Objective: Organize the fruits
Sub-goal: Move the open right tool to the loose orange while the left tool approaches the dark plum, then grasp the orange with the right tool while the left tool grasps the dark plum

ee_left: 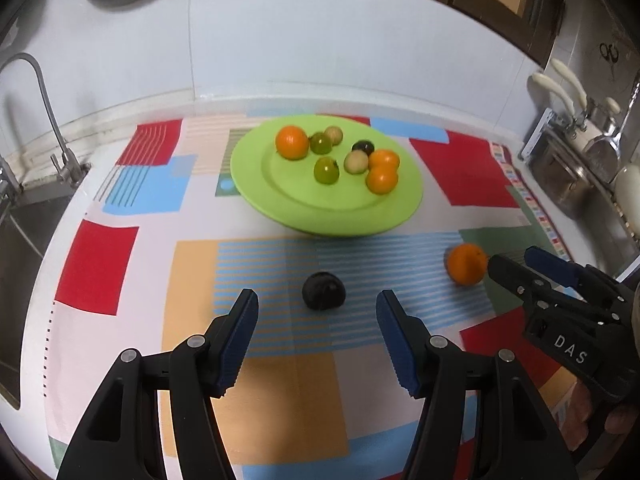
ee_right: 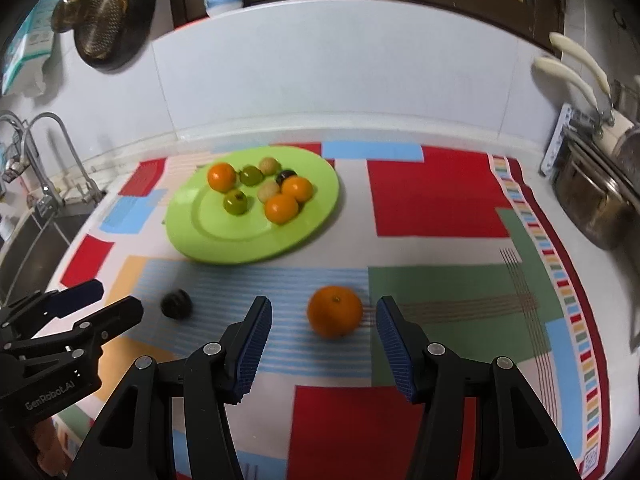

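We hold both grippers low over the table (ee_left: pixel 100 184), which is covered by a cloth (ee_left: pixel 472 168) patterned in red, blue, orange and green blocks. In the left wrist view our left gripper (ee_left: pixel 318 336) fills the bottom of the frame with its jaws spread wide and nothing between them; just beyond the gap, at lower centre, a dark round fruit (ee_left: pixel 323 291) lies on the blue-striped patch, apart from both jaws. Our right gripper (ee_left: pixel 516 262) enters that view from the right edge, its tips just beside a loose orange (ee_left: pixel 467 263) at right of centre. In the right wrist view the right gripper (ee_right: pixel 324 334) likewise has its jaws wide apart and empty, with the orange (ee_right: pixel 334 311) sitting on the cloth between and slightly past them, touching neither. The dark fruit (ee_right: pixel 176 303) shows there at left of centre, near the tips of the left gripper (ee_right: pixel 110 300), which comes in from the lower left edge. The green plate (ee_left: pixel 280 200) stands above centre in the left view and upper left of centre in the right view (ee_right: pixel 208 240), carrying three oranges, two green fruits, two pale brownish ones and a small dark one. A faucet (ee_left: pixel 44 96) and sink sit at the left edge; steel pots (ee_right: pixel 592 196) stand at the right edge.
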Demonstrator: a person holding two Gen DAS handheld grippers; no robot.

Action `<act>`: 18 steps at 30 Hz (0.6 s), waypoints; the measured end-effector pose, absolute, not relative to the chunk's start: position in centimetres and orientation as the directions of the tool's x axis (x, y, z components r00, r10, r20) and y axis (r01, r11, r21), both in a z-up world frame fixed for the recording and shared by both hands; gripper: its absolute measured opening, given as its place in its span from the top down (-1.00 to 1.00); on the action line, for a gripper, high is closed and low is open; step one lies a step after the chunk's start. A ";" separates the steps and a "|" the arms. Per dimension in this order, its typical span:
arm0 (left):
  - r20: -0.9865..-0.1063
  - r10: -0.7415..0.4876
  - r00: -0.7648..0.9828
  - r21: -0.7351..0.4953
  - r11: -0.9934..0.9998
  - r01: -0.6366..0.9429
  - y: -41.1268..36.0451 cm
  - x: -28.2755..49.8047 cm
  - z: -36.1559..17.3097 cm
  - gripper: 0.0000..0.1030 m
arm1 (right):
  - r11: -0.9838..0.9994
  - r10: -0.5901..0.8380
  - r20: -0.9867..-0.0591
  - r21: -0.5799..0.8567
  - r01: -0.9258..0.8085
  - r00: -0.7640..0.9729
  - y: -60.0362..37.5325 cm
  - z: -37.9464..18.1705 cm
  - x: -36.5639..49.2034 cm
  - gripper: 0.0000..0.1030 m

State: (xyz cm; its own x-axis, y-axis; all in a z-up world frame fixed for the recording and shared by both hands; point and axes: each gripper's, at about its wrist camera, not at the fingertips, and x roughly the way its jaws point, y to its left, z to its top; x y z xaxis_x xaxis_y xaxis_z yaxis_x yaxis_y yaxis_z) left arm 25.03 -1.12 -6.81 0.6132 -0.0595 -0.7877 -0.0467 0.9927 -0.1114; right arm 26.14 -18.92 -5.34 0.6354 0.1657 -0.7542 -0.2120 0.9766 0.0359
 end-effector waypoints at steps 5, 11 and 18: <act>-0.803 -0.054 0.594 -0.088 0.996 -0.029 -1.6 25.9 -8.3 -0.17 | 0.979 0.151 -0.779 0.032 -0.202 0.609 -19.4 -6.9 27.0 -0.07; -0.815 -0.048 0.577 -0.072 0.997 -0.018 -1.9 26.9 -9.7 -0.09 | 0.976 0.161 -0.805 0.045 -0.212 0.571 -19.4 -8.3 28.0 -0.07; -0.823 -0.054 0.566 -0.064 0.998 0.003 -1.9 27.8 -10.6 0.13 | 0.976 0.165 -0.829 0.060 -0.209 0.534 -19.4 -9.9 29.3 -0.07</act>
State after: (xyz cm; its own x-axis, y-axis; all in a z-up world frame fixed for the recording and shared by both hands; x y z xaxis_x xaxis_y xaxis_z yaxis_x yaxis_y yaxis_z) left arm 27.75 -1.93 -10.57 0.5658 -0.0544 -0.8227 0.0034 0.9980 -0.0636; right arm 29.33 -19.44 -9.89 0.5341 0.1654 -0.8291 -0.2095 0.9760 0.0598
